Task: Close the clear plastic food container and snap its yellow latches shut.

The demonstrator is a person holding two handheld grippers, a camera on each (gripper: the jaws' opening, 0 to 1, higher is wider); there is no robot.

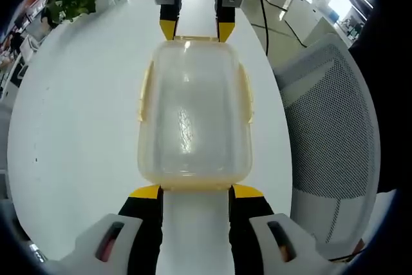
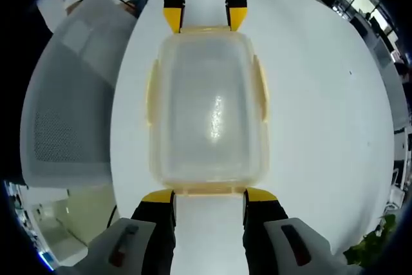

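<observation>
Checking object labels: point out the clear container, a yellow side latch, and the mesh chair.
clear container (image 1: 193,117), left gripper view, lid centre.
yellow side latch (image 2: 152,98), right gripper view, mid-strip.
mesh chair (image 1: 328,120), left gripper view, backrest mesh.

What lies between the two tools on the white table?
The clear food container, lid on, lies between the left tool and the right tool, as the left gripper view shows.

clear container (image 1: 193,117) with yellow latches (image 1: 143,94), white table (image 1: 77,127), grey mesh chair (image 1: 328,127)

container (image 1: 193,120) on table (image 1: 77,114), between opposing grippers; chair (image 1: 328,120) beside.
</observation>
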